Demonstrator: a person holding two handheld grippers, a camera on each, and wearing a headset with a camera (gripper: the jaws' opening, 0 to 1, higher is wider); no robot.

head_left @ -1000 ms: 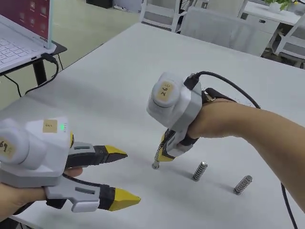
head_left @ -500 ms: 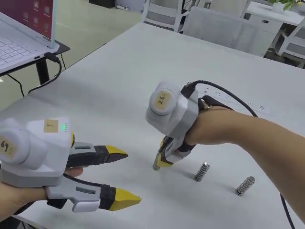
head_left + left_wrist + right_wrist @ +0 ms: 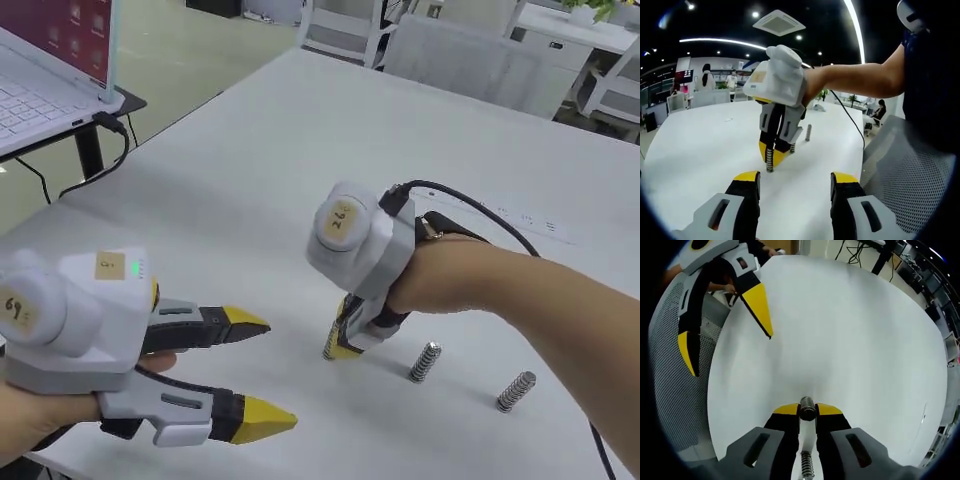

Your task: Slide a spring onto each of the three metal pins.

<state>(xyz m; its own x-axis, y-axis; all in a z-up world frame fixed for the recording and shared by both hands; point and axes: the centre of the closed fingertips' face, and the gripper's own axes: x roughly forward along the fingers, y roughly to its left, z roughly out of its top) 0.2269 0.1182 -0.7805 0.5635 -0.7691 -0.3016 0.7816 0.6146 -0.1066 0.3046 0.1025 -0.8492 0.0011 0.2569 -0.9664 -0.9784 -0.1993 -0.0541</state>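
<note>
1. Right gripper (image 3: pixel 339 347) points down — jaws clamped on a spring (image 3: pixel 807 409), its lower end at the white surface (image 3: pixel 250 200).
2. Left gripper (image 3: pixel 275 372) hovers nearby, jaws spread wide, empty.
3. Second spring (image 3: pixel 424 361) and third spring (image 3: pixel 515 390) stand tilted to the clamped one's right.

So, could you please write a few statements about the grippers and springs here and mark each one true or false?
1. The right gripper is shut on a spring. True.
2. The left gripper holds a spring too. False: its jaws are open and empty.
3. Two other springs sit on the table beside the right gripper. True.
4. The laptop lies on the white table between the grippers. False: it sits on a separate dark stand beyond the table's edge.
</note>
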